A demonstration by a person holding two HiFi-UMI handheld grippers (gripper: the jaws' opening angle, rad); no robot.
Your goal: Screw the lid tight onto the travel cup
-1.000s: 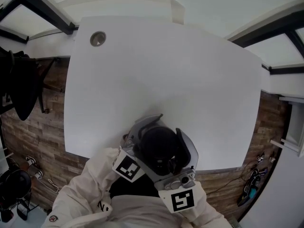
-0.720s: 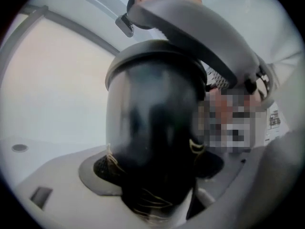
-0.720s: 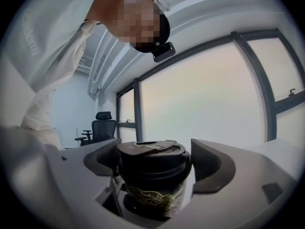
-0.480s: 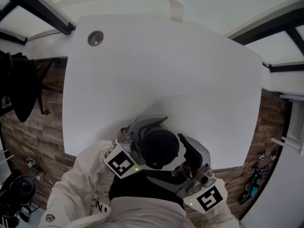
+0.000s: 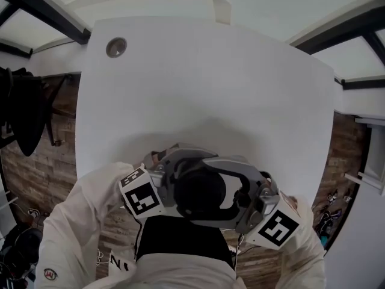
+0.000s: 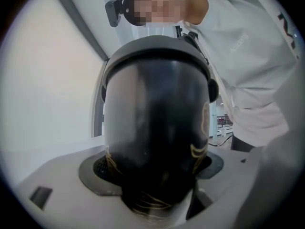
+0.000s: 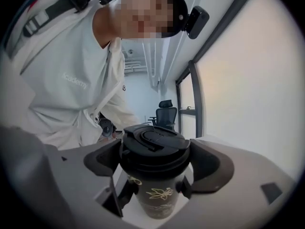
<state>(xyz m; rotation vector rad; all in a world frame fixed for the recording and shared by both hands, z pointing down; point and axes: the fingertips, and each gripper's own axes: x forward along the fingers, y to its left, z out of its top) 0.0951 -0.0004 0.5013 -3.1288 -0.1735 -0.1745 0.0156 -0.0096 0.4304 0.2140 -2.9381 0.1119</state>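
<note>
Bright even light, fisheye-warped edges

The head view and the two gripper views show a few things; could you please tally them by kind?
travel cup: 1
lid: 1
tools, left tool and right tool: 2
table: 1
Total: 5

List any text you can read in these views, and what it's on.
"Academy": on the person's white top, right gripper view.
Travel cup: gold flower drawings only, no words.
Lid: no lettering legible.
Two marker cubes: black square patterns, no letters.
Sleeve patch, head view: too small to read.
</note>
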